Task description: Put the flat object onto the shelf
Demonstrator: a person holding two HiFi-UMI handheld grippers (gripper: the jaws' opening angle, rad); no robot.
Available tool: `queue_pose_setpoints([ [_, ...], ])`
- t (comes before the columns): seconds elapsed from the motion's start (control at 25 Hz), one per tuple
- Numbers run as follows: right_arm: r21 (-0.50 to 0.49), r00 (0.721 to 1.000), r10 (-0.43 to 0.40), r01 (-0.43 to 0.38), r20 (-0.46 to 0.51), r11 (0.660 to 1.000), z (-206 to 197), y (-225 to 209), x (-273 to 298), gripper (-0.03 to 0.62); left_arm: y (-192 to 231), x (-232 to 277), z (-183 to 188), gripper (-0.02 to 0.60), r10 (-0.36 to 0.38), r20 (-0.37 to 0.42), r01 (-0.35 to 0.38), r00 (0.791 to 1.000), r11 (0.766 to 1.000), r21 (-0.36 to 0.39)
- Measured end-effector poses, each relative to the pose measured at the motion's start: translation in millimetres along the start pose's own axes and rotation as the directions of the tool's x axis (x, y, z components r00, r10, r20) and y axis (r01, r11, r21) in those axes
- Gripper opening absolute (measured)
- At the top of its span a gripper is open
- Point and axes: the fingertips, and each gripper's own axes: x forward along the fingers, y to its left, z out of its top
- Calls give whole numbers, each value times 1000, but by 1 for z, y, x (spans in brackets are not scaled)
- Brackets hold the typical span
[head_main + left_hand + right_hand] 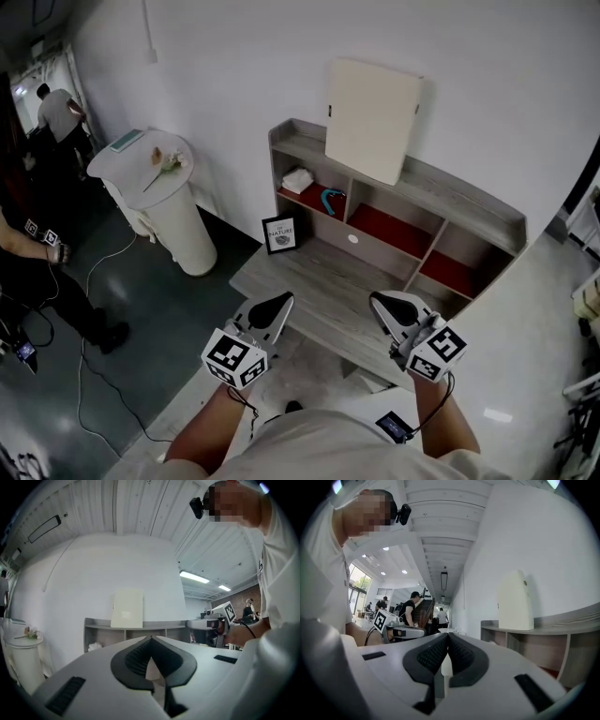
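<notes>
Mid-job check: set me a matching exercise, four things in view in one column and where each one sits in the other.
Things:
1. flat board
2. picture frame
3. white cloth
4. flower

Places:
A. lying on the round white stand
B. in the left compartment of the shelf
C. leaning upright on top of the shelf
D. standing on the desk

Pairs: 1-C, 2-D, 3-B, 4-A

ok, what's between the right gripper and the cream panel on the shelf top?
Head view: just bare desktop, then the red-lined middle cubby of the shelf. Right gripper, shut and empty, is over the desktop; cream panel stands on top.
</notes>
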Motion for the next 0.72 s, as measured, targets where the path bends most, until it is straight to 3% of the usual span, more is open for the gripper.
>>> queue_pose_setpoints([
  [0.72, 84, 1000, -4, 3, 11, 996, -31, 40, -157, 20, -156, -35, -24, 12, 67, -66, -67, 996, 998, 0],
])
